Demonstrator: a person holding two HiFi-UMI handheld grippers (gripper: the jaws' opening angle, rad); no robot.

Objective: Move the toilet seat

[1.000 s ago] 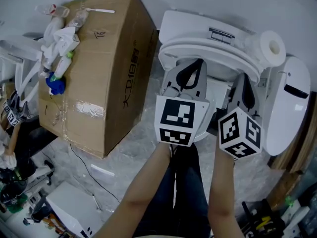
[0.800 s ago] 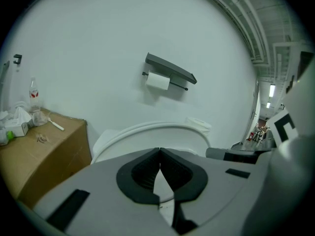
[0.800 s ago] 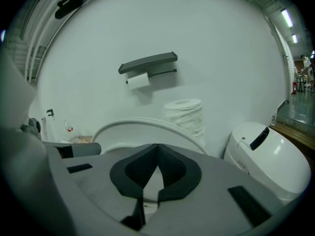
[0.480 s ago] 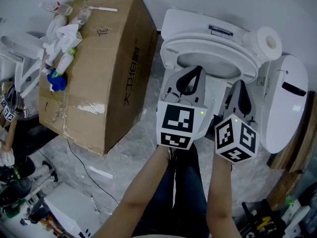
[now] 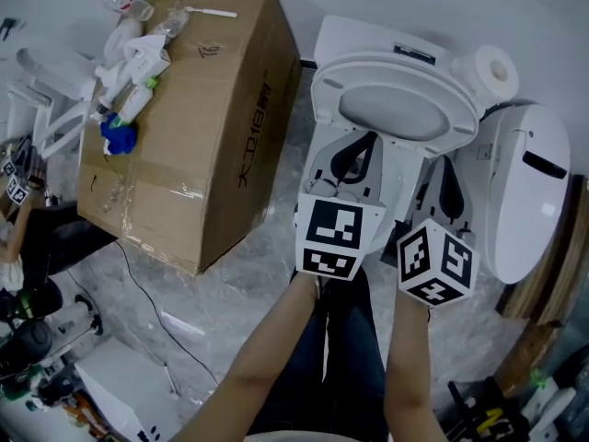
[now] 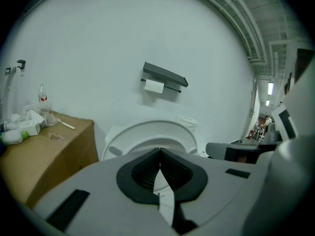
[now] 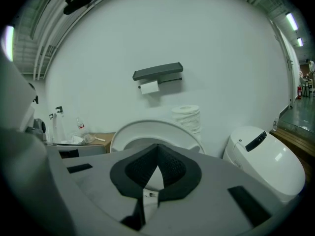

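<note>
1. Both grippers had drawn back from the toilet toward the person since the earlier frames, and the white oval toilet seat (image 5: 460, 99), which had lain low over their tips, stood raised.
2. Nearest in the head view, two bare forearms (image 5: 276, 357) reached forward over dark trousers and a grey marbled floor (image 5: 230, 293).
3. Each forearm ended in a black-and-white marker cube, the left one (image 5: 333, 238) beside the right one (image 5: 437, 261), close but apart.
4. Beyond its cube, the left gripper (image 5: 368, 145) had its jaws pressed together at the tips and carried nothing; the left gripper view showed the same of it (image 6: 160, 151).
5. So did the right gripper (image 5: 448, 168), its black pads meeting at the tips and holding nothing in its own view (image 7: 157, 145).
6. Both pointed over the white ceramic toilet bowl (image 5: 400, 168) without touching the seat.
7. Past the tips, the seat (image 6: 147, 132) (image 7: 147, 132) stood upright at the back of the bowl, against the white tank (image 5: 405, 49).
8. To the left stood a large brown cardboard box (image 5: 202, 109) with bottles and crumpled white paper (image 5: 133, 58) on top.
9. To the right sat a white toilet paper roll (image 5: 492, 72) and a second white rounded toilet unit (image 5: 529, 191) (image 7: 268, 161).
10. Farthest, a grey shelf (image 6: 165, 75) (image 7: 157, 73) hung on the white wall, a paper roll under it.
</note>
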